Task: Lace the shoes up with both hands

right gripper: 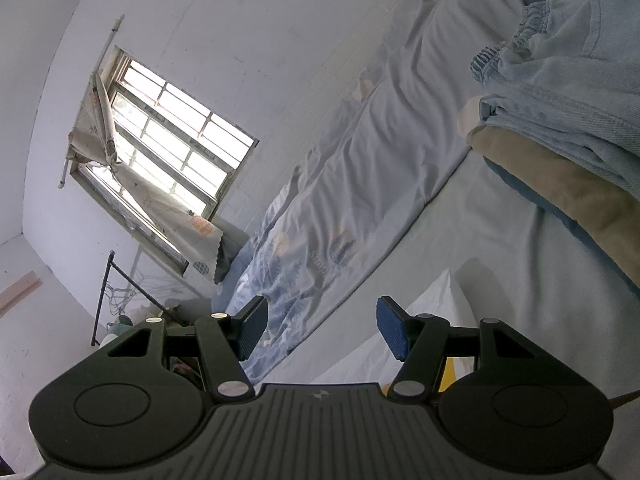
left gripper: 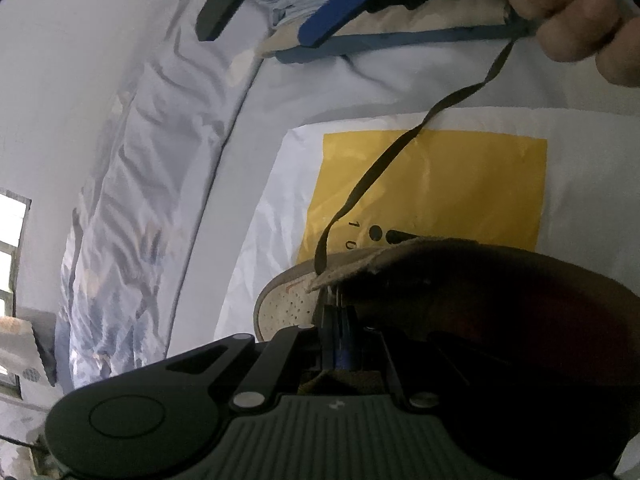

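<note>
Plainly, the left hand-held gripper (left gripper: 334,312) pinches the grey suede shoe's (left gripper: 460,292) flap; the spread, empty right hand-held gripper (right gripper: 322,334) leaves the dark flat lace (left gripper: 384,160) slack, which could slip out.

Left gripper (left gripper: 338,312): black, at the bottom of the frame, jaws closed together at the shoe's edge; whether they pinch it is unclear.
Shoe (left gripper: 288,304): grey suede sneaker with a perforated white toe, lower centre.
Lace (left gripper: 380,168): dark flat shoelace running from the shoe up to the upper right.
Hand (left gripper: 560,12): bare fingers at the upper right, holding the lace's far end.
Right gripper (left gripper: 264,28): top centre, black and blue fingers spread apart.
Bag (left gripper: 432,188): white plastic with a yellow square, under the shoe.
</note>
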Tool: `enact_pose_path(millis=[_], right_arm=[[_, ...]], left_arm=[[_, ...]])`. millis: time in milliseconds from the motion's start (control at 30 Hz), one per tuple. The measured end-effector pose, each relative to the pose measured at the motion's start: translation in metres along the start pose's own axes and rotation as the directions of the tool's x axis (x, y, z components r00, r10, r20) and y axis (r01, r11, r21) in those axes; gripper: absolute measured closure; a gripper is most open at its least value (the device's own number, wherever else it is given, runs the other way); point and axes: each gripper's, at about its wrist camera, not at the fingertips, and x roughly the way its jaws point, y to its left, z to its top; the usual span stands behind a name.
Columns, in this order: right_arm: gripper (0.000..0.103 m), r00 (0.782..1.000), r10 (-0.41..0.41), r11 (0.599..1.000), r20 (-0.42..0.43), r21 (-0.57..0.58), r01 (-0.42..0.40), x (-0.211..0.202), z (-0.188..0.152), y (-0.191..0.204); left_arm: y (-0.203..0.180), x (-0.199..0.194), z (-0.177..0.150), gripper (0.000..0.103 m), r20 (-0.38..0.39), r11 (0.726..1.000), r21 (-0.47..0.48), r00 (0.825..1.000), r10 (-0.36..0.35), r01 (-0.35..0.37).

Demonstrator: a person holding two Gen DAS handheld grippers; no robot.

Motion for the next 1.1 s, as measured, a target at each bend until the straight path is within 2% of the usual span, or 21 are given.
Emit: enact_pose_path(millis=[633,1100], right_arm=[[0.040,1.000,0.001,1.000,-0.014,-0.028,-0.002,0.0014,-0.0026,0.0039],[0.040,1.000,0.001,0.999,-0.024,-0.038,-0.002,0.0018,-0.0039,0.0068]], left_arm=[[0.0042,0.0025,0.0041,0.101,-0.001,0.998,-0.061,1.000,-0.015,0.015],[0.0035,0.0060,0.0052,0.101,-0.001,0.998,-0.059,1.000,-0.017,0.017]])
